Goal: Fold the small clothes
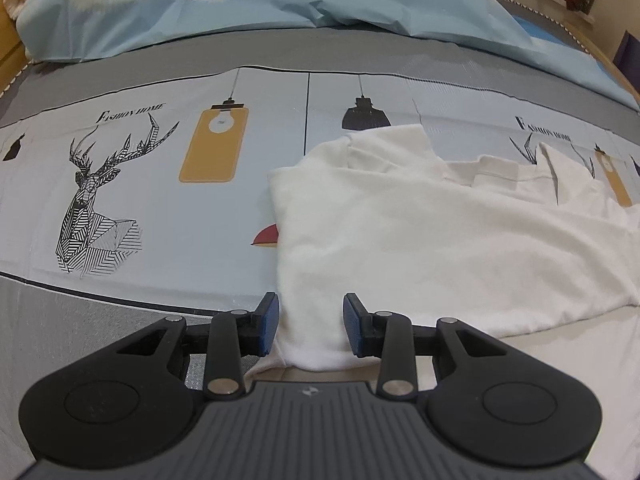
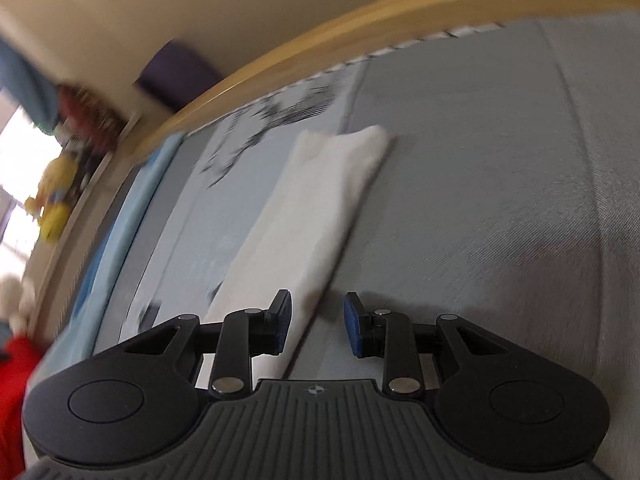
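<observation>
The white shirt [image 1: 400, 240] lies spread on the printed bedsheet [image 1: 160, 200], ready for folding, its near corner between the half-open jaws of the left gripper [image 1: 310, 326] unpinched, while the right gripper [image 2: 317, 325], equally parted and empty, hovers over its edge.

A printed bedsheet [image 1: 160, 168] shows a deer [image 1: 92, 200] at 9 o'clock. A light blue pillow [image 1: 248, 12] lies at 12 o'clock.

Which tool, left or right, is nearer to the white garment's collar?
Left. The left tool straddles the white garment with the collar ahead; the right tool shows only a folded edge.
</observation>
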Demonstrator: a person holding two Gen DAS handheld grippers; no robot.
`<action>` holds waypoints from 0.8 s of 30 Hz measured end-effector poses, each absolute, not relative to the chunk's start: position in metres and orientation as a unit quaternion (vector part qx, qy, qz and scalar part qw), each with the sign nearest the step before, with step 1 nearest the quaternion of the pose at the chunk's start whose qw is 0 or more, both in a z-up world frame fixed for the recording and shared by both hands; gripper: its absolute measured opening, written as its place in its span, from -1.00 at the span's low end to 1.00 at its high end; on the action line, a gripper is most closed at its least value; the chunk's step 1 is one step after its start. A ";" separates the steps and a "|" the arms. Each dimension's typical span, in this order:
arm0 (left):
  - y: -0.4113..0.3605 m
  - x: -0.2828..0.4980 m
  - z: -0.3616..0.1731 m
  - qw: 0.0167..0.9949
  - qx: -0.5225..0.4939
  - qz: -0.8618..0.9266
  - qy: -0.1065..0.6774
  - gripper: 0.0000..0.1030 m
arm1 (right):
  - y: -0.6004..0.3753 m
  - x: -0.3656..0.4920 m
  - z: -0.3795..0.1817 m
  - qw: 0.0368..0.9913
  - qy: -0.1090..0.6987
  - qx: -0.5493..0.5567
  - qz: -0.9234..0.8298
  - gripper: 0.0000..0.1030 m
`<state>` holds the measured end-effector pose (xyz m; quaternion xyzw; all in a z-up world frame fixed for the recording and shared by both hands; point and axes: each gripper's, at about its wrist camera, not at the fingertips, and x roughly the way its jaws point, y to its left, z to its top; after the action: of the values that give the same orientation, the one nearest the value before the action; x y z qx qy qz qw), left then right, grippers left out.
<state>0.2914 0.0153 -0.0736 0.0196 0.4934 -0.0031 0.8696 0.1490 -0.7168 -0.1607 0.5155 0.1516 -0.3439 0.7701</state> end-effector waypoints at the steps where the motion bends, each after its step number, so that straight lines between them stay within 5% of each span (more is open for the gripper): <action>1: 0.014 0.291 -0.074 0.870 0.021 -0.004 0.493 -0.24 | -0.723 0.145 -0.165 0.766 0.139 0.528 -0.340 -0.40; 8: 0.013 0.289 -0.075 0.871 0.029 -0.003 0.491 -0.24 | -0.735 0.153 -0.174 0.764 0.106 0.549 -0.323 -0.41; 10: 0.014 0.289 -0.075 0.870 0.032 0.000 0.492 -0.24 | -0.732 0.155 -0.171 0.769 0.102 0.541 -0.326 -0.96; 12: 0.017 0.289 -0.075 0.870 0.032 0.001 0.491 -0.24 | -0.724 0.156 -0.157 0.783 0.096 0.512 -0.339 -0.95; 18: 0.031 0.291 -0.065 0.875 0.011 0.010 0.484 -0.24 | -0.624 0.202 -0.071 0.912 0.123 0.248 -0.303 -0.96; 24: 0.050 0.288 -0.050 0.882 -0.017 0.018 0.471 -0.24 | -0.410 0.222 -0.004 0.991 0.110 0.066 -0.040 -0.96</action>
<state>0.2876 0.0502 -0.0502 -0.0166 0.4708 0.0185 0.8819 0.2222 -0.4104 -0.0038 0.0663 0.1101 -0.0396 0.9909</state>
